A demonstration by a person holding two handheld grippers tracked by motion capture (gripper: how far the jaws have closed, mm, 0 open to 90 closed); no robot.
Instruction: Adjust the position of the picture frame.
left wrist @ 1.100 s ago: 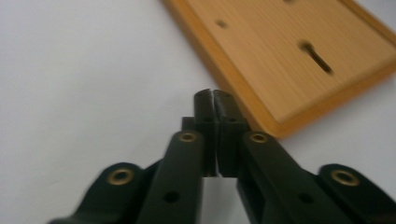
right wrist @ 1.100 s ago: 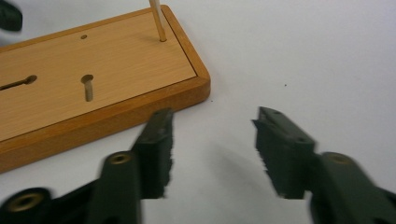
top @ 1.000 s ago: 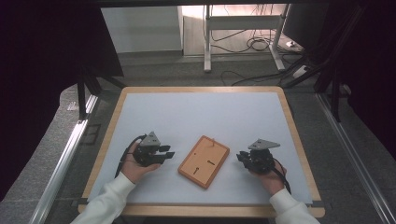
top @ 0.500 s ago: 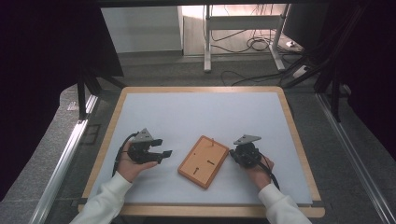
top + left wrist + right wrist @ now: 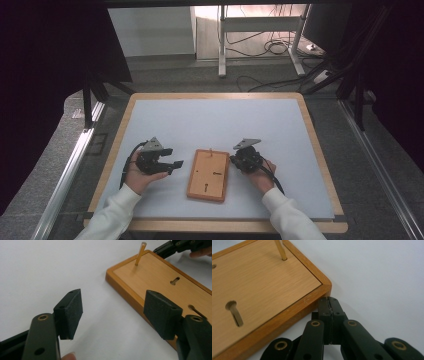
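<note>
At the left of the high view, the left gripper [image 5: 176, 165] is held low over the white tabletop [image 5: 210, 125] by the left hand [image 5: 136, 176], its jaws pointed toward the wooden board [image 5: 208, 175] and stopped short of it. The jaws are spread wide and have just been opening; nothing is gripped between them. In the left gripper view the two black pads [image 5: 71, 311] are seen well apart, with bare table between them, and the right-hand pad is laid over the board's near edge in the picture, so that part of the rim is hidden. Whether that pad touches the wood cannot be told.

In the middle, the wooden board lies flat on the table, near the front edge, slightly tilted. A raised darker rim is seen around a lighter panel, in which two keyhole slots [image 5: 175, 280] are cut. A thin brass-coloured peg [image 5: 139, 253] stands upright near the far end; its top is cut off in the right gripper view.

At the right, the right gripper [image 5: 232, 159] is held by the right hand [image 5: 260, 175] against the board's upper right corner. Its jaws are pressed fully together, with nothing between them, and their tips are seen just beside the rounded corner [image 5: 325, 286]; actual contact is hard to make out. Both sleeves are cut off at the bottom of the high view.
</note>
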